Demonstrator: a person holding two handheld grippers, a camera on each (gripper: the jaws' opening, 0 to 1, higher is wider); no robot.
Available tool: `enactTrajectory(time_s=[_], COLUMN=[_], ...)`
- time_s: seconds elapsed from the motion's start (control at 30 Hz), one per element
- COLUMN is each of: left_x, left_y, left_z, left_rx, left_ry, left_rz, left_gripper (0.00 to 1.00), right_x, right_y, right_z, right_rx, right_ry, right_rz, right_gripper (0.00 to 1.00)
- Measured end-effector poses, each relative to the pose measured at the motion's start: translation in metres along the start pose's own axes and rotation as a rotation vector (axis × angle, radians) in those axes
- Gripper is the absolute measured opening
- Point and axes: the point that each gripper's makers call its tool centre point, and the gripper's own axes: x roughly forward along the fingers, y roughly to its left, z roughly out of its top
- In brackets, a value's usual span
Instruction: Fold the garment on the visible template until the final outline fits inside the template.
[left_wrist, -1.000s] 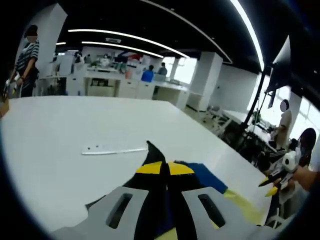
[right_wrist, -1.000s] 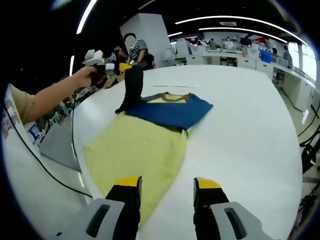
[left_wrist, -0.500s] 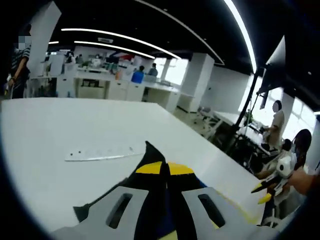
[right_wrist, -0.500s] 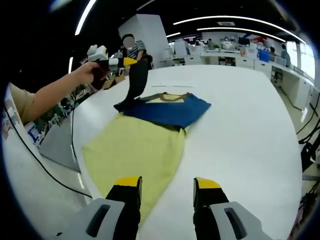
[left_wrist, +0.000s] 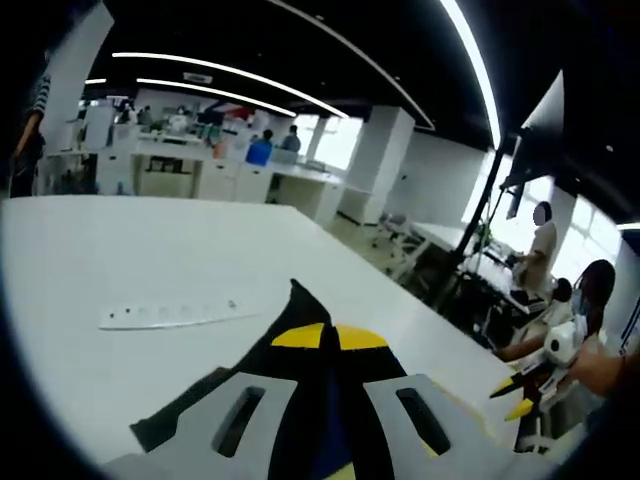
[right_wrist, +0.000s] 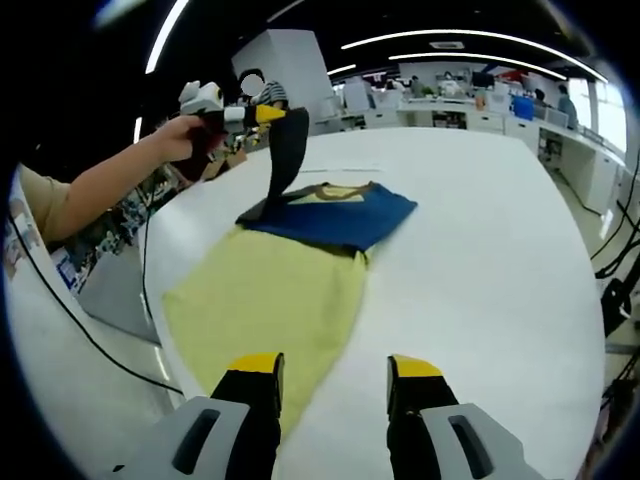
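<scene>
Garment (right_wrist: 330, 215) sleeve pinched in closed left gripper (right_wrist: 268, 114) fingers, hem partly cut off; right gripper (right_wrist: 335, 368) fingers apart, empty.

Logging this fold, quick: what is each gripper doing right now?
Left gripper: shut on the garment's black sleeve, lifted above the table.
Right gripper: open, holding nothing, over the yellow template.

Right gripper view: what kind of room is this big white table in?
Probably a big open office or lab. Behind the white table stand rows of desks with people, long strip lights run overhead, and a person stands nearby.
</scene>
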Motion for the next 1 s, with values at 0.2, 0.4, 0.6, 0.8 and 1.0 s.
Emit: enactTrajectory(time_s=[0.2,0.4,0.6,0.8,1.0], left_x=[0.014,0.027,0.040,0.052,0.064], left_y=[-0.011,-0.023,-0.030,-0.033,-0.033], left_z=[-0.005,-0.010,-0.021,-0.034,-0.050], left_rx=[0.005,0.009,0.009,0.005,0.006], left_ry=[0.017,0.036,0.064,0.096,0.136], left_rz=[-0.029,-0.058,-0.074,-0.079,-0.076], left_gripper=[0.00,0.00,0.00,0.00,0.00], right_x=[-0.001,-0.003,-0.004,-0.006,-0.007], right_y=[-0.002,-0.005,-0.008,-0.013,-0.016], right_z=[-0.004,-0.006,-0.008,-0.011,-0.012], right_rx=[0.009,0.019,0.028,0.036,0.042], right_ry=[0.003,0.001,0.003,0.007,0.006], right_rz=[-0.004,-0.010,-0.014,-0.018,-0.022], right_gripper=[0.37,0.37,0.38,0.38,0.37])
